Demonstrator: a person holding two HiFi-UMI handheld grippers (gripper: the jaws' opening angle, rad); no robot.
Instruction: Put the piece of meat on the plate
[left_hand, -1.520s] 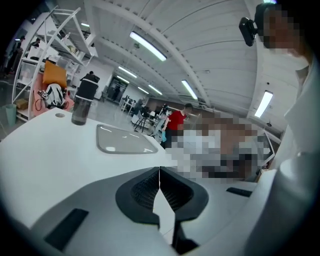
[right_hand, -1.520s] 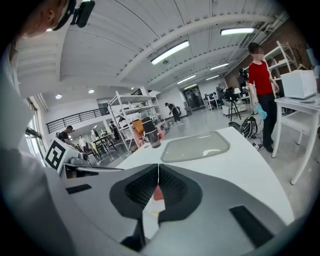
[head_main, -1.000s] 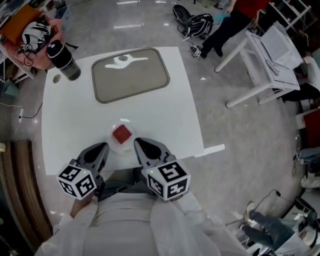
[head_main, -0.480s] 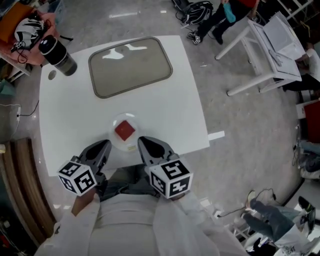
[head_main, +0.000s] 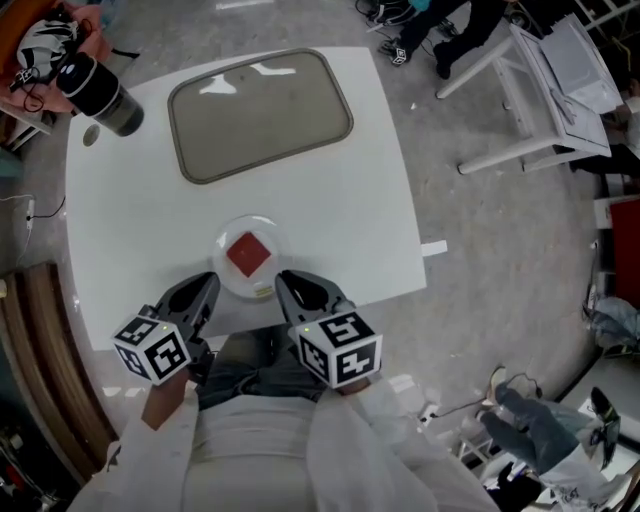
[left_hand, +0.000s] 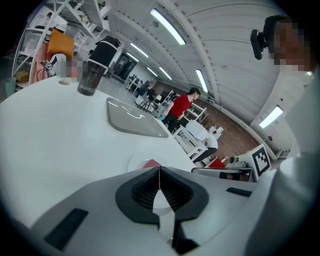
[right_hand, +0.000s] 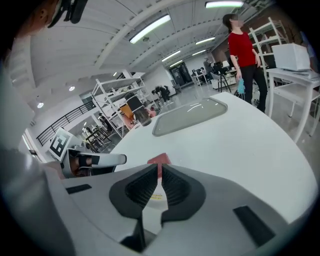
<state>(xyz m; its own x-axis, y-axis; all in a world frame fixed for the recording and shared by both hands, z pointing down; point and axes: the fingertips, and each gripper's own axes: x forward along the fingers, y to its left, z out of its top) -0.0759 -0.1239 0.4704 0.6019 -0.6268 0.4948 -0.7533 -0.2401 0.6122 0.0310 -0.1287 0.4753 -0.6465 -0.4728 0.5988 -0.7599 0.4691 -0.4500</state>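
Note:
A square red piece of meat (head_main: 249, 254) lies flat in the middle of a small clear round plate (head_main: 223, 270) near the front of the white table (head_main: 330, 220). Both grippers hang at the table's near edge, just short of the plate. My left gripper (head_main: 207, 284) is at the plate's left front, jaws closed tip to tip and empty. My right gripper (head_main: 284, 281) is at its right front, jaws together with nothing between them. In the left gripper view the meat (left_hand: 150, 163) peeks over the closed tips (left_hand: 159, 169). The right gripper view shows the meat (right_hand: 159, 159) just past the tips (right_hand: 160, 168).
A shallow grey tray (head_main: 260, 113) lies at the back of the table. A dark tumbler (head_main: 100, 90) stands at the far left corner with a small cap (head_main: 91, 137) beside it. White chairs (head_main: 530, 90) and a person in a red top (right_hand: 242, 55) are off to the right.
Both grippers have sunk a little at the table's near edge and stayed shut. The meat lies unmoved on the plate.

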